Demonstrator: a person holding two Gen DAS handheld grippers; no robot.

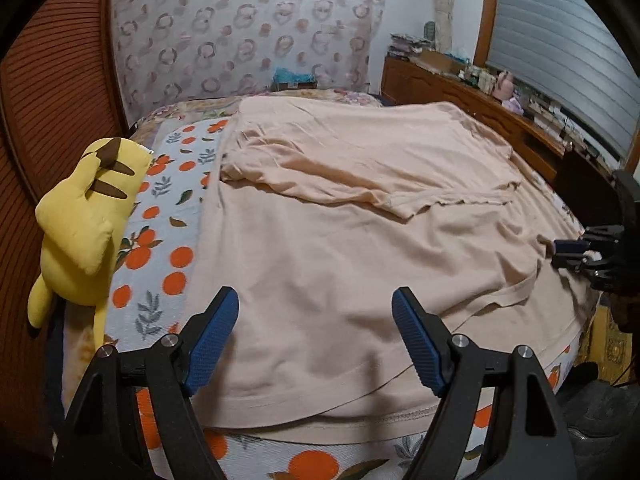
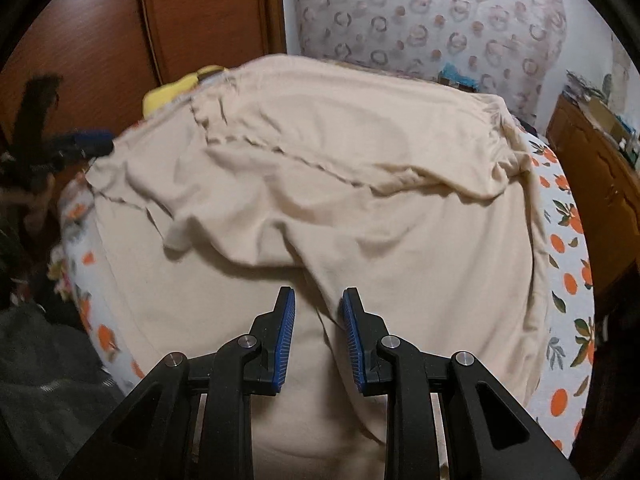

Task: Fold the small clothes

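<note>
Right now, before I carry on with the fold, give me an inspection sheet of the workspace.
Surface: bed sheet, orange-fruit print, mostly covered by the garment.
Job's things: beige garment spread on the bed, one part already folded over the top; wrinkled.
Clutter: yellow plush toy at the bed's edge, beside the garment.
Grippers: left gripper open above the near hem, holding nothing; right gripper narrowed, a fabric ridge between its pads, grip uncertain.
Cables: nothing seen.
Surroundings: patterned pillow against the wall, wooden shelf with small items, window blind.
</note>
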